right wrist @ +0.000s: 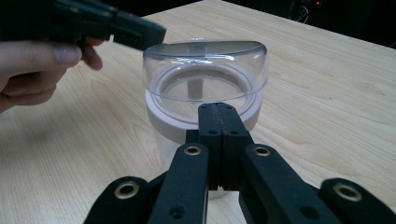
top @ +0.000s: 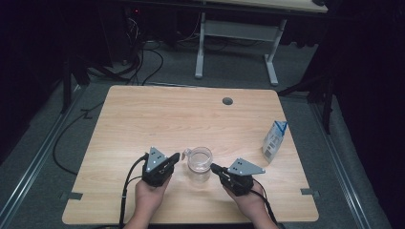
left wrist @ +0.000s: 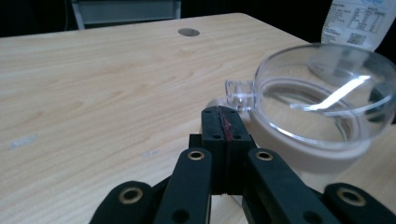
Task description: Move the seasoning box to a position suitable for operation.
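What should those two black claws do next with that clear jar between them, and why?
Probably open the left gripper first. Both it and the right gripper are shut and flank the jar without holding it. The left tips sit beside the lid's small tab, so shut jaws cannot take hold.

Each black hand-held gripper [top: 175, 158] has brass-ringed screw holes, a grey three-cornered plate and a black cable.

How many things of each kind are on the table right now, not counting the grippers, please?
Clear plastic jar with a domed lid: 1
Small carton: 1
Total: 2
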The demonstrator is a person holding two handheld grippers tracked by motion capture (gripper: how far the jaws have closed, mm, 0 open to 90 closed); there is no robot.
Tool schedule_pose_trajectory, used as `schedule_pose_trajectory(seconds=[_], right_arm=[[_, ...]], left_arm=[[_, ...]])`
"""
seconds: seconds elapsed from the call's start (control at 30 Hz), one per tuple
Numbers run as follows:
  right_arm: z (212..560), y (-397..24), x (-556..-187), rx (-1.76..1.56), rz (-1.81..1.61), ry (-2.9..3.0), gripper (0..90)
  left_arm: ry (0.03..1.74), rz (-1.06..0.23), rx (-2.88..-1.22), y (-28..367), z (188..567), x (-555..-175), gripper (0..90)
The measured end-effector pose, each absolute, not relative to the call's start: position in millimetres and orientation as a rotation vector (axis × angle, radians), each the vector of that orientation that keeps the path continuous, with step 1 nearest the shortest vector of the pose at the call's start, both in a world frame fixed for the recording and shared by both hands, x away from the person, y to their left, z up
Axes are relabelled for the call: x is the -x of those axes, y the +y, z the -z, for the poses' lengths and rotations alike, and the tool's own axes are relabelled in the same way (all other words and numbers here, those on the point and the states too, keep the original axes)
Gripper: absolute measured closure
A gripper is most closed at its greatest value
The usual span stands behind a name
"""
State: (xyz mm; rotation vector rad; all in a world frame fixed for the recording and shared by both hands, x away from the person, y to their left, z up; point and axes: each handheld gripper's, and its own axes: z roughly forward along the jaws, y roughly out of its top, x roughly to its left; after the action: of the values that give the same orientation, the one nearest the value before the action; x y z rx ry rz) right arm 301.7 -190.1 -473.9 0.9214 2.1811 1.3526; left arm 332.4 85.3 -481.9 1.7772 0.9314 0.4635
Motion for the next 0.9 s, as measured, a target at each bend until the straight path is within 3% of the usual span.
schedule_pose_trajectory(seconds=[0.17,0.9], right_arm=[[473,-188,-302,-0.919,-1.332,2.184,89.8],[467,-184,-303,-0.941,-1.354,2.157,89.8]], left_arm=[[0.913,-0.508,-1.777,85,481,-334,90.0],[0.853,-0.433,-1.778,80,483,-307,89.2]])
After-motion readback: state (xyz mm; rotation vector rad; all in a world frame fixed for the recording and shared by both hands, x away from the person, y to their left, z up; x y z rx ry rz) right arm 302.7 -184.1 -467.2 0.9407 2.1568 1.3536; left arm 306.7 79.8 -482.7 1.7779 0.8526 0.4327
